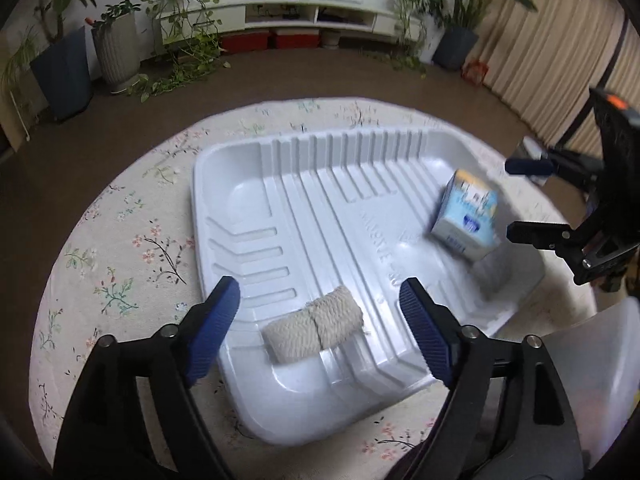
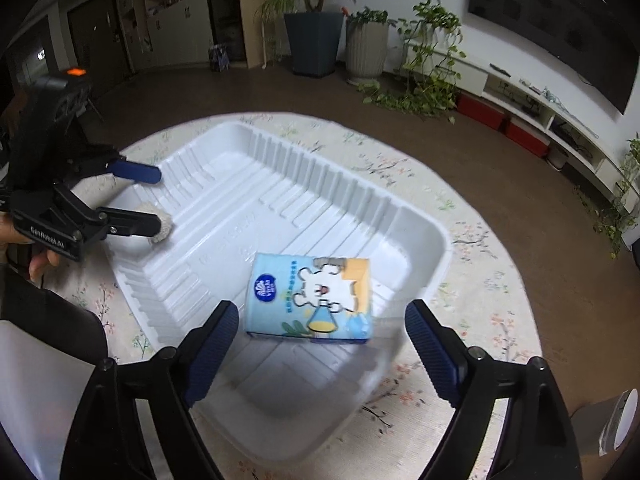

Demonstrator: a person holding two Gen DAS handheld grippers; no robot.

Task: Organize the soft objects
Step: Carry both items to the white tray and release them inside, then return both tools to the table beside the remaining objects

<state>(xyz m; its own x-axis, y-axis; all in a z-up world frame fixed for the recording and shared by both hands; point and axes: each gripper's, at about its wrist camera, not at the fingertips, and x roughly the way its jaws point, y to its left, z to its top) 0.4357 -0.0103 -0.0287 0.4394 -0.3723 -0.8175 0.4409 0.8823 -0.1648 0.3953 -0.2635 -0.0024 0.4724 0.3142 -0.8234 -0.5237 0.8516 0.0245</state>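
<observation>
Both the left gripper [image 1: 320,308] and right gripper [image 2: 320,332] gape wide, empty. The cloth roll [image 1: 314,328] in the tray [image 1: 248,156] is probably light and squashy; pinch its banded middle.

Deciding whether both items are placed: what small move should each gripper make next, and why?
Probably lift both away. The rope bundle and tissue pack already lie in the white tray, and the left gripper and right gripper are open, gripping nothing.

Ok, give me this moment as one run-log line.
left gripper: open, above rolled beige cloth bundle | right gripper: open, above blue tissue pack | both items in white ribbed plastic tray
</observation>
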